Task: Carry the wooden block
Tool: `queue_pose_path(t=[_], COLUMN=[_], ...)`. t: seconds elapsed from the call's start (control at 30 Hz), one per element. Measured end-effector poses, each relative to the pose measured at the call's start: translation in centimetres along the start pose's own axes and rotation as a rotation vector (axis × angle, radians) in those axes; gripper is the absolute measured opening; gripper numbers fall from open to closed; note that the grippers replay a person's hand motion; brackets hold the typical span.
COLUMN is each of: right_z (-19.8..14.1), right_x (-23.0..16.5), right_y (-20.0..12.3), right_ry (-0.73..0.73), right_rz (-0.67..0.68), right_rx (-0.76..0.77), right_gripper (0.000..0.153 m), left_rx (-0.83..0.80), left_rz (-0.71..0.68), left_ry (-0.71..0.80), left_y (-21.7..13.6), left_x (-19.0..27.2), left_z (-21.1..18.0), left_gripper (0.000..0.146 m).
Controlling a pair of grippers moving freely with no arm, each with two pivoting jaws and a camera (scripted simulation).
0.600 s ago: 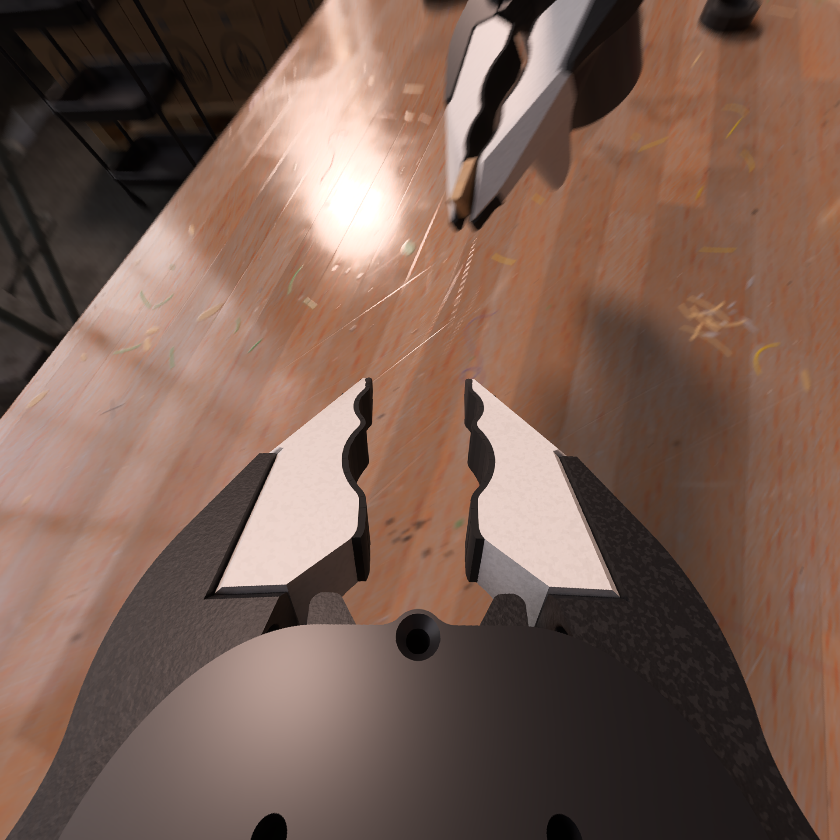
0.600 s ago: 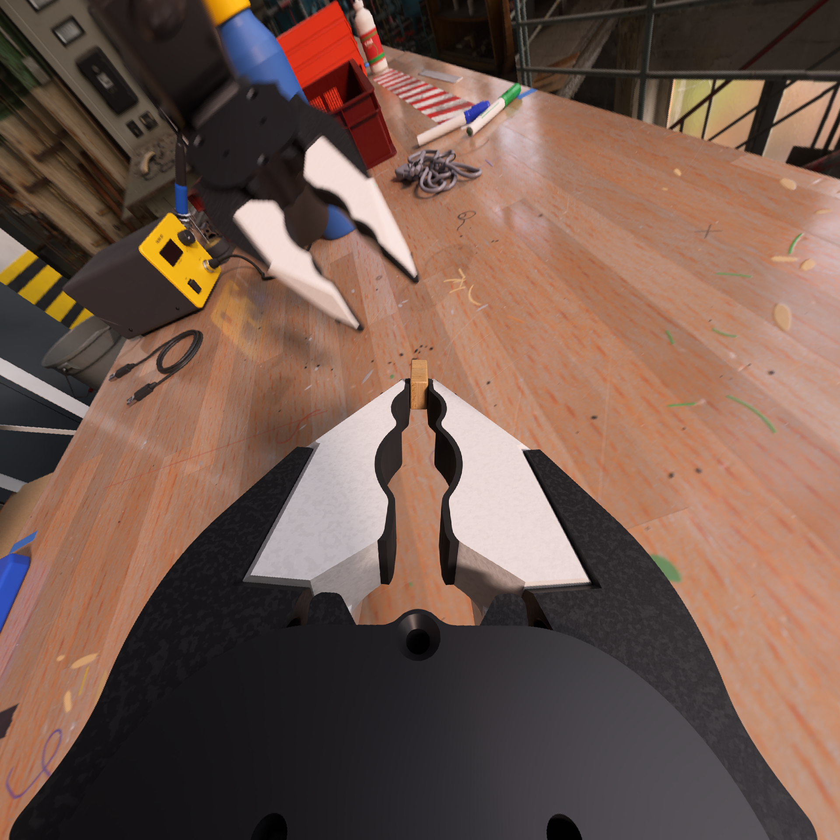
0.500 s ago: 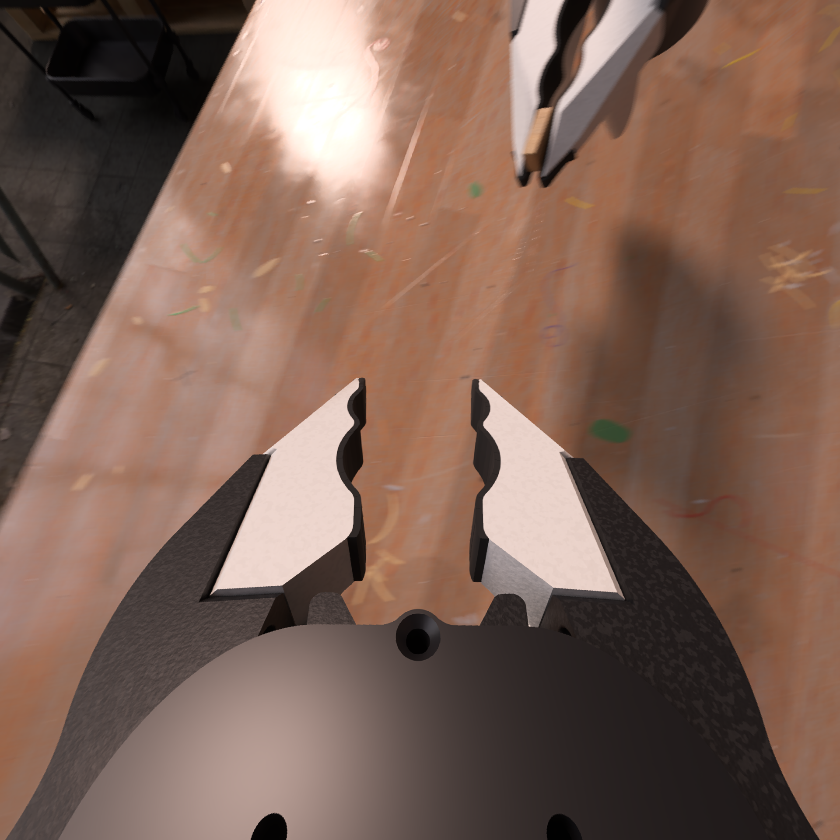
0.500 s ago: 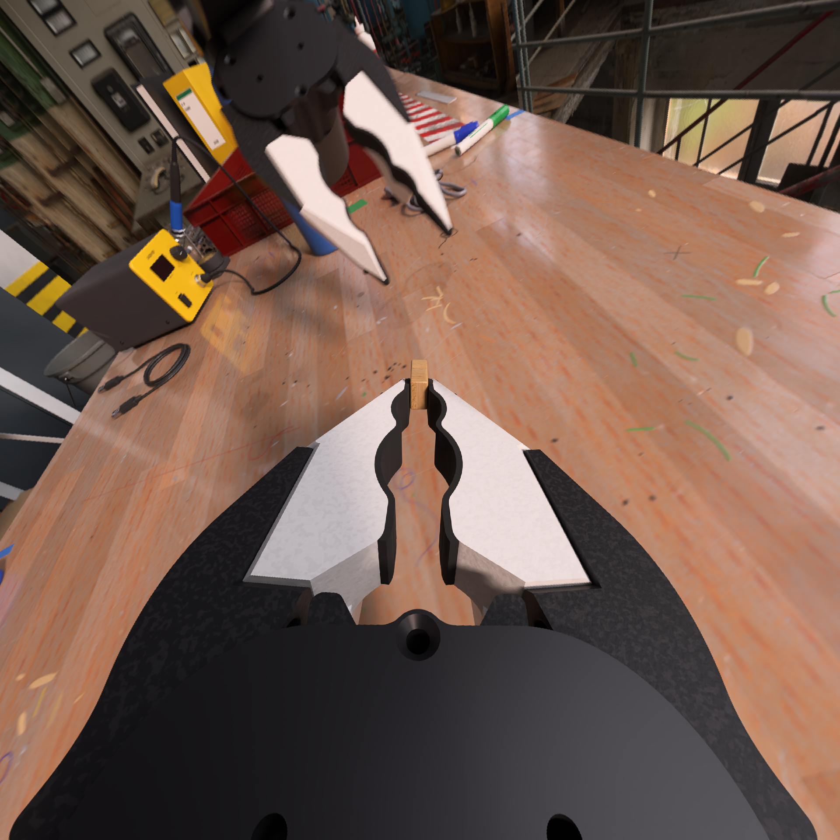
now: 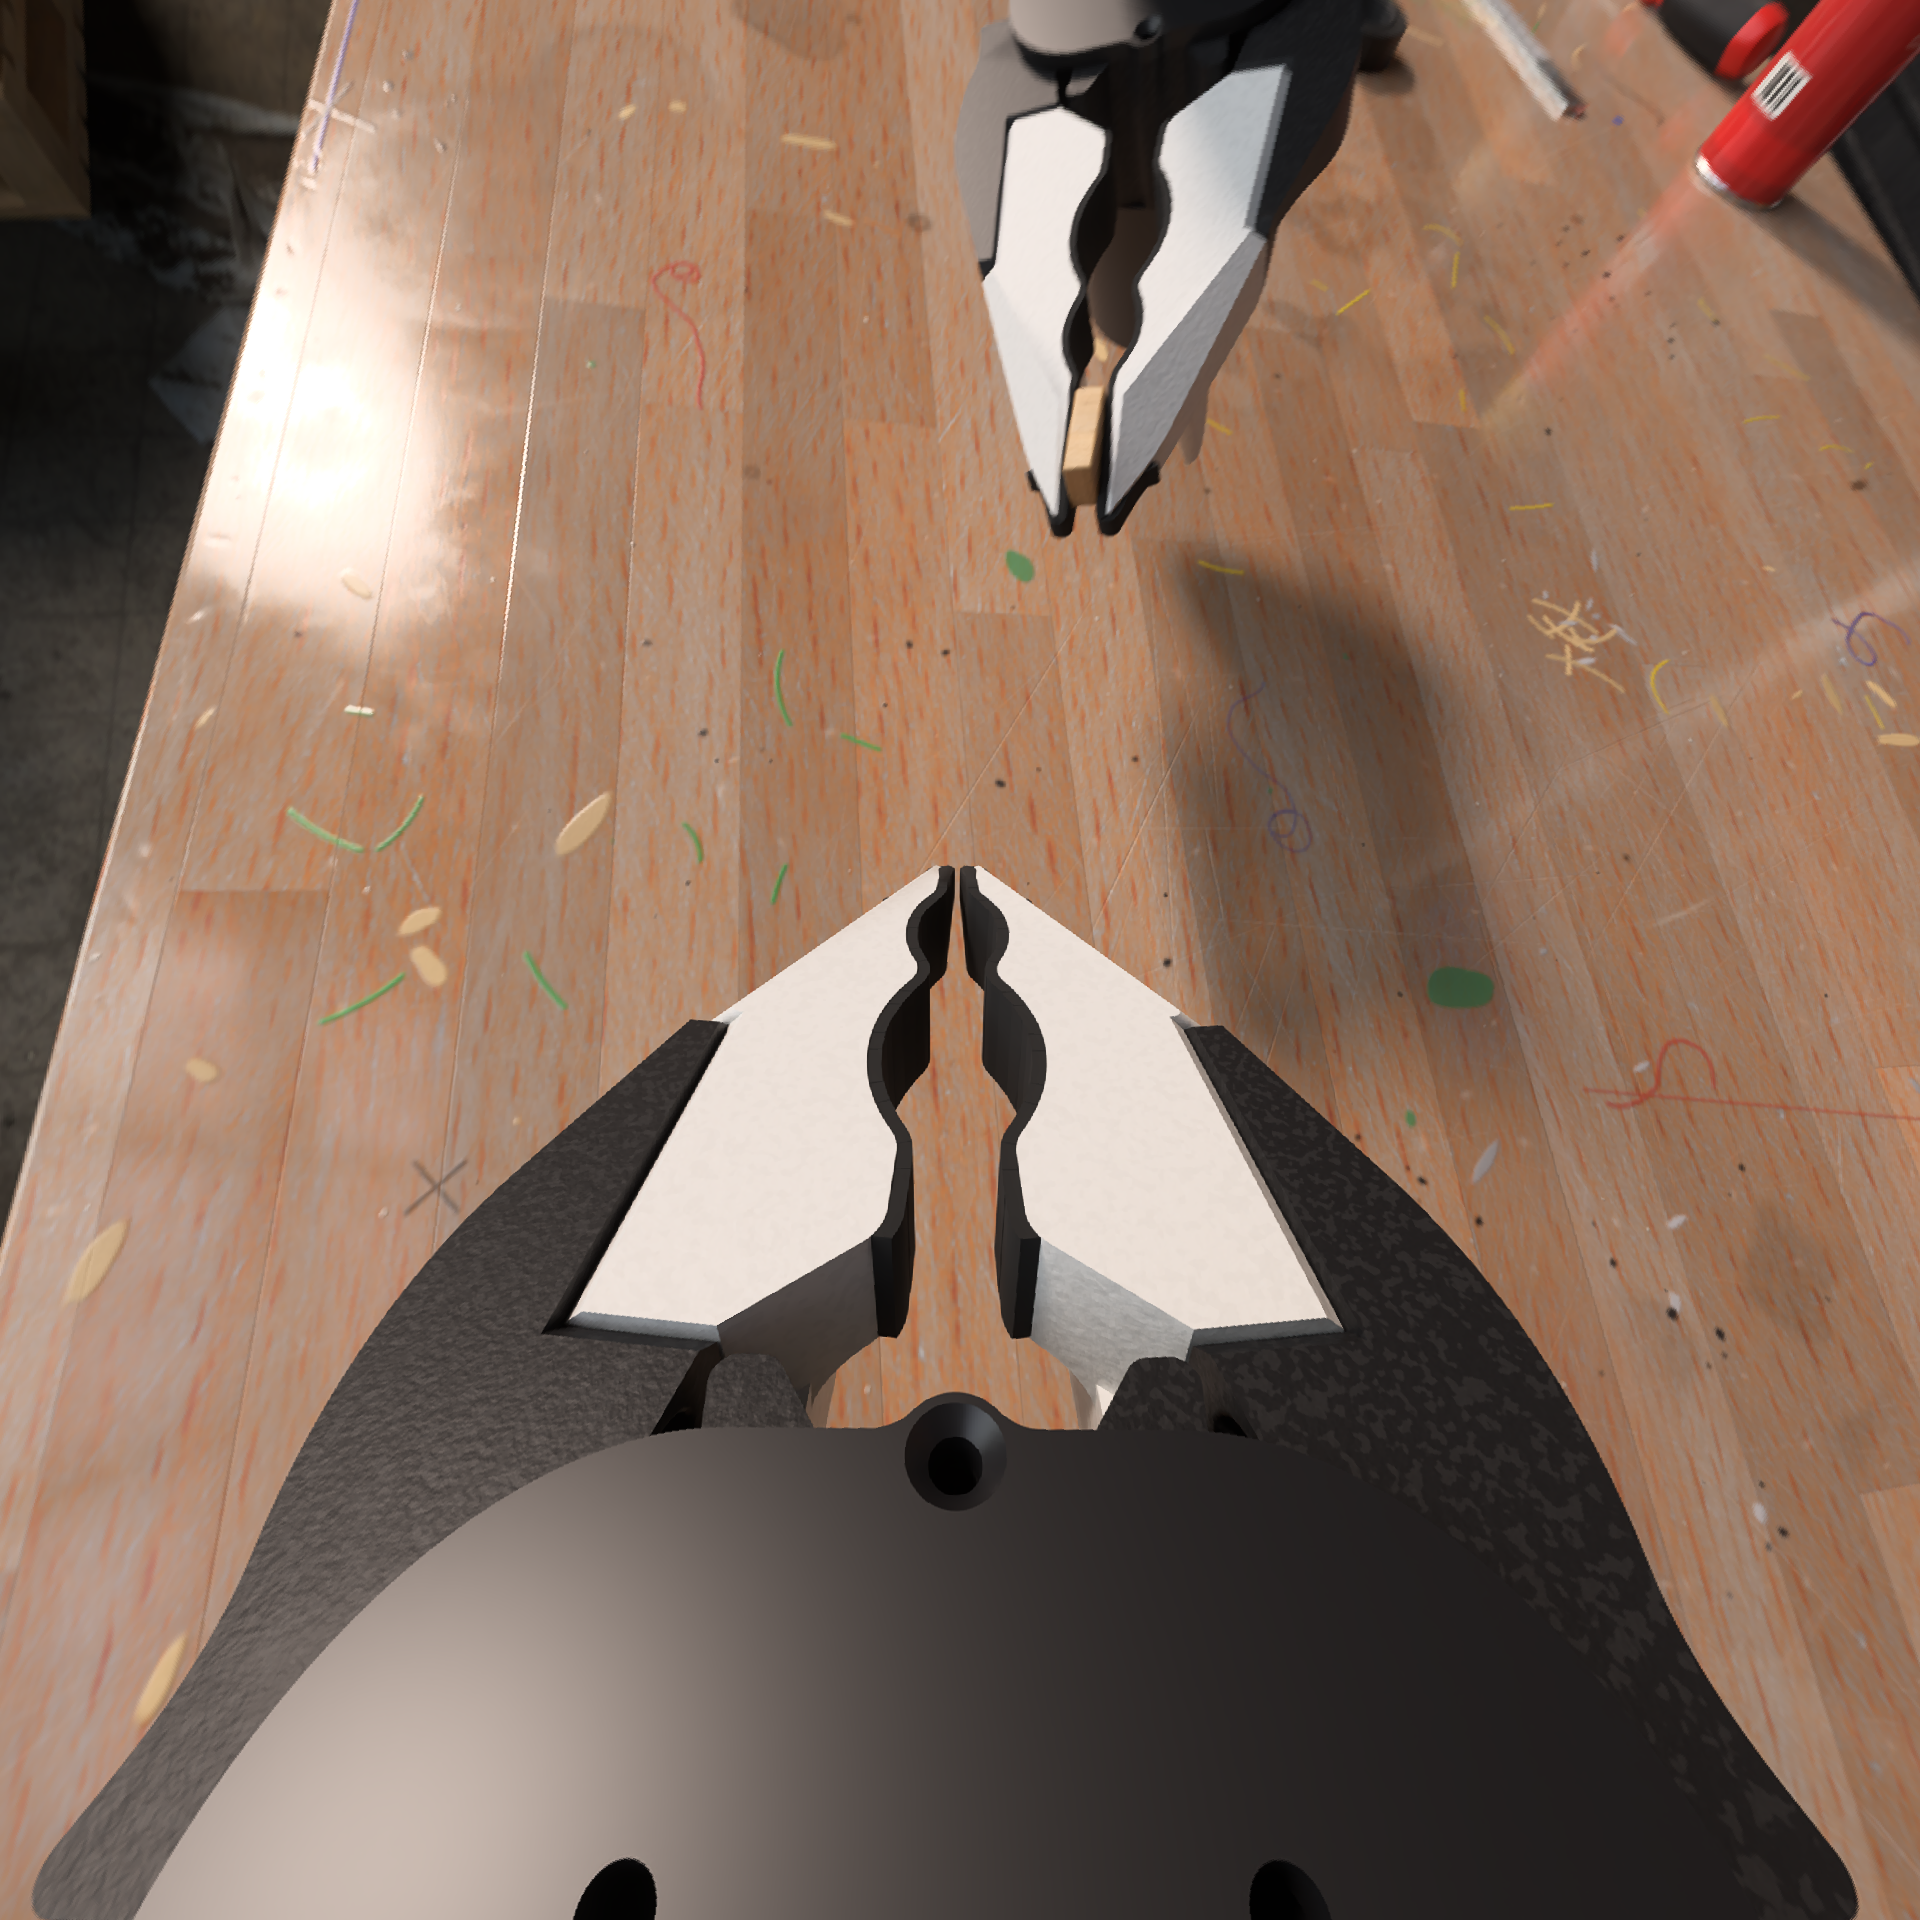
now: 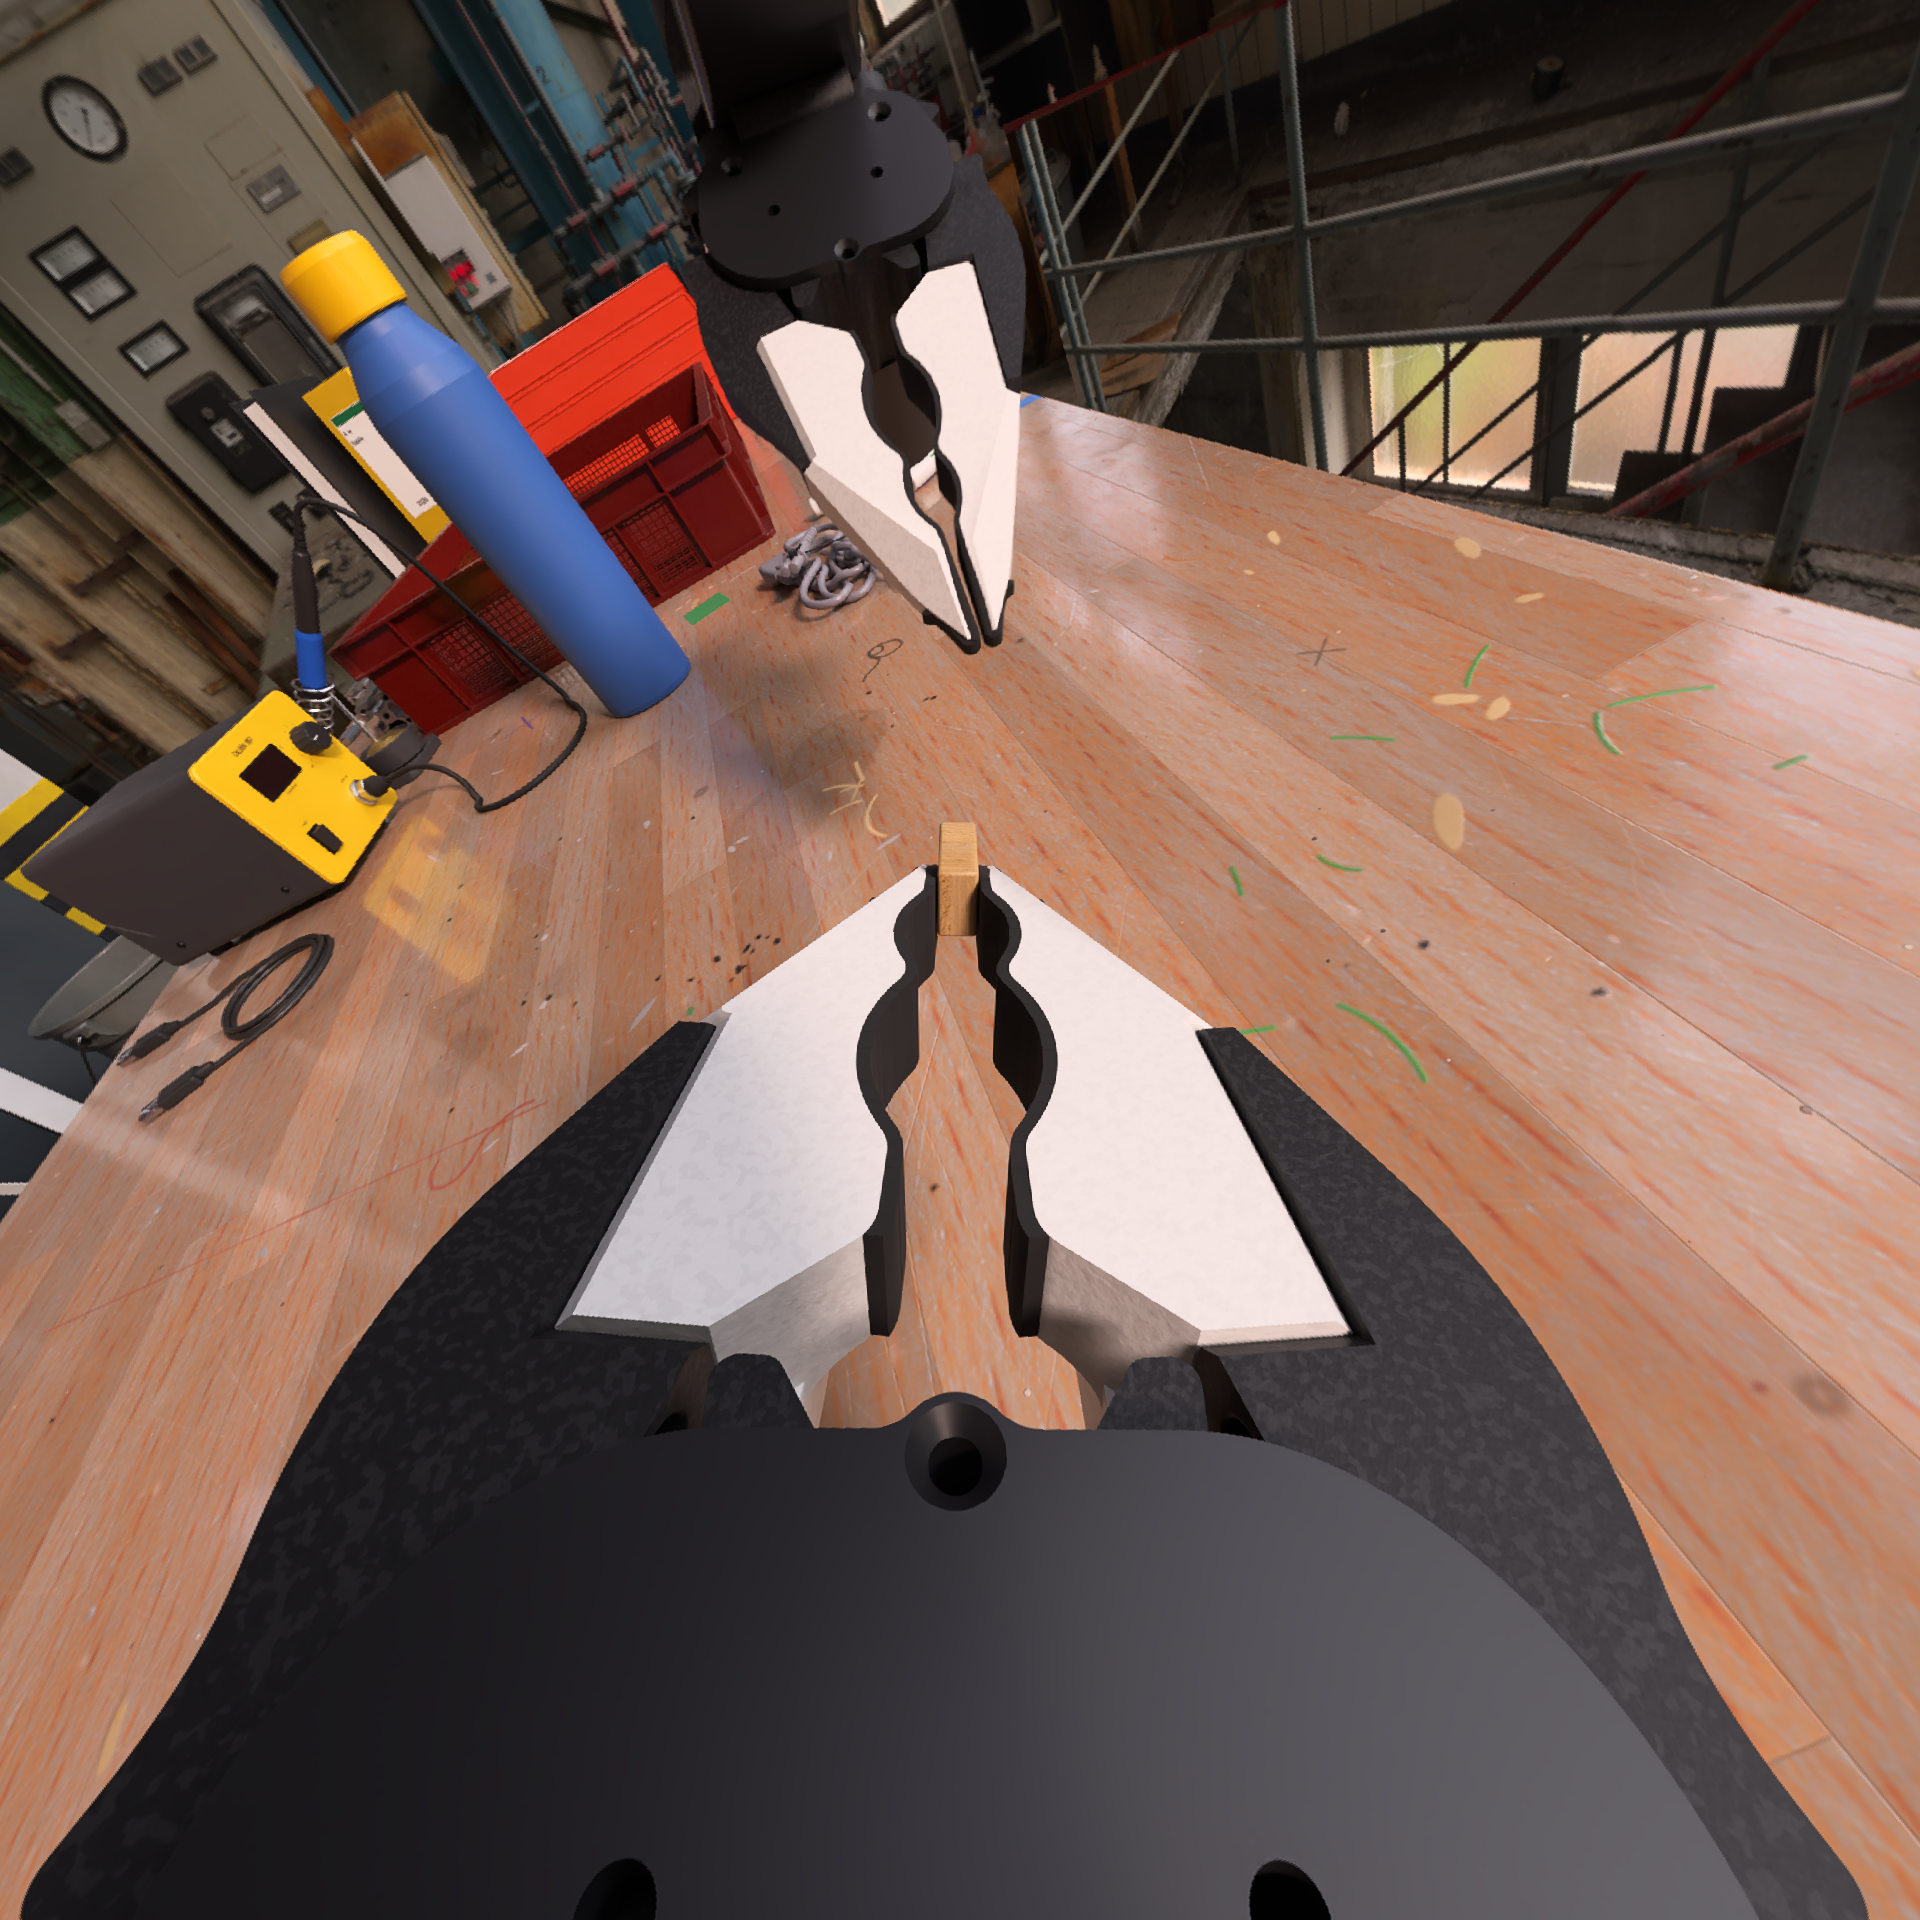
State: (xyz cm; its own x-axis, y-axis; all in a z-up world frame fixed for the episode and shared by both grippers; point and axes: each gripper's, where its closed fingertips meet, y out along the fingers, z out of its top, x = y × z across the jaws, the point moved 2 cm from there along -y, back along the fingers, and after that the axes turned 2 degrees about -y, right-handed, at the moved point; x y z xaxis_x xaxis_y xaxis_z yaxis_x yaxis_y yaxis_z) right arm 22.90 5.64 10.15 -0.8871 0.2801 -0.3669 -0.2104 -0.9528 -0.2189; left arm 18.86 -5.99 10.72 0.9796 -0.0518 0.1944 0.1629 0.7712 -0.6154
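Observation:
A small light wooden block point(image 6: 957, 879) is pinched between the fingertips of my right gripper point(image 6: 957, 871), held above the wooden workbench point(image 6: 1351, 987). In the left wrist view the right gripper point(image 5: 1083, 520) hangs ahead with the wooden block point(image 5: 1082, 443) between its tips. My left gripper point(image 5: 956, 871) is shut and empty, its tips nearly touching, above the bench point(image 5: 727, 520). In the right wrist view the left gripper point(image 6: 979, 632) points down at the far side, tips together.
A blue bottle with a yellow cap point(image 6: 488, 488), a red crate point(image 6: 634, 468), a yellow-faced soldering station point(image 6: 239, 810), a black cable point(image 6: 239, 1008) and a grey cord bundle point(image 6: 826, 566) stand at the left. A red can point(image 5: 1797, 114) lies far right. The bench edge point(image 5: 208, 520) runs along the left.
My left gripper has closed from open to shut and shifted its view along the bench. The right gripper still holds the block and has moved relative to the left one.

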Motion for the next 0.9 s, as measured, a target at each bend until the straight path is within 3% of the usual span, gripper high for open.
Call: queue_pose_path(t=[0.4,0.9], right_z=[-1.8,-2.3], right_x=[0.5,0.4], right_y=[1.8,2.6], right_ry=[0.028,0.058], right_rz=[0.003,0.024], right_rx=[-0.106,-0.103], right_gripper=[0.006,0.006], left_rx=[0.105,0.052], left_rz=[0.017,0.053], left_ry=[0.03,0.12], left_y=[0.3,0.4], left_x=[-0.5,-0.7], left_z=[-0.7,-1.3], left_gripper=[0.0,0.0])
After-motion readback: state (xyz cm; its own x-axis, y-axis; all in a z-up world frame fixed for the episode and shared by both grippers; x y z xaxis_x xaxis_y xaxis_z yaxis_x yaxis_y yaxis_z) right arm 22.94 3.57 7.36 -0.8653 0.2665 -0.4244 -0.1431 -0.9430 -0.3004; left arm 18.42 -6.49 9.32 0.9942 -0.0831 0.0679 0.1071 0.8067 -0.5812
